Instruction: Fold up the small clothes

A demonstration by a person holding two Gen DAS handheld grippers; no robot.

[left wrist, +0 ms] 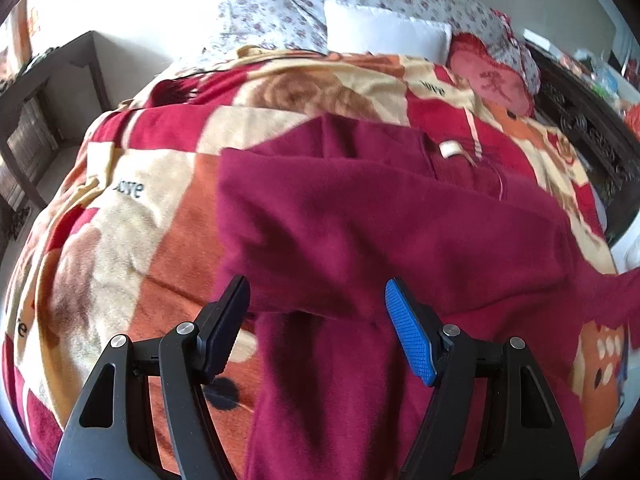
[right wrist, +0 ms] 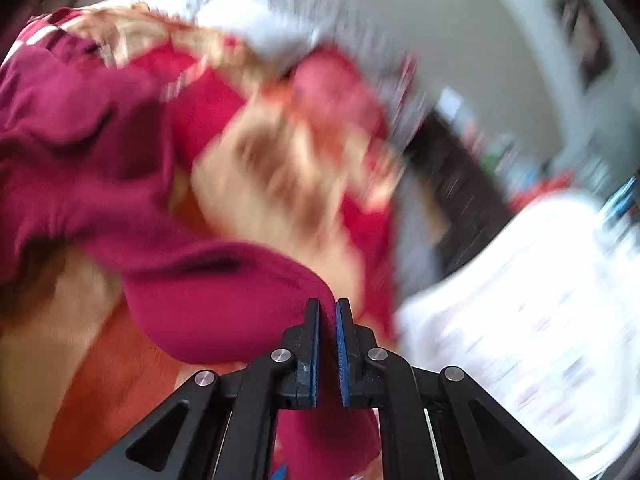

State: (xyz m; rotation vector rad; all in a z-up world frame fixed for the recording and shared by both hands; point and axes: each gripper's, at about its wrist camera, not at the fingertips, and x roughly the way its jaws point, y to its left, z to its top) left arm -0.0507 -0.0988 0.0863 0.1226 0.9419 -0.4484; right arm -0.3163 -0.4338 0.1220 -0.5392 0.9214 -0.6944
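Observation:
A maroon garment (left wrist: pixel 380 224) lies partly folded on a patterned red, orange and cream blanket (left wrist: pixel 132 216), with a small white tag (left wrist: pixel 450 148) near its far edge. My left gripper (left wrist: pixel 318 292) hovers just above the garment's near part, jaws wide apart and nothing pinched between them. The right wrist view is blurred by motion. In it my right gripper (right wrist: pixel 327 308) is shut on a fold of the maroon garment (right wrist: pixel 224 296), the cloth squeezed between the two blue pads and stretching off to the left.
White and floral pillows (left wrist: pixel 384 32) and a red cushion (left wrist: pixel 492 76) sit at the head of the bed. A dark wooden table (left wrist: pixel 44 92) stands at the left. Dark carved furniture (left wrist: pixel 588 136) lines the right side. A white blurred cloth (right wrist: pixel 520 308) lies right of the right gripper.

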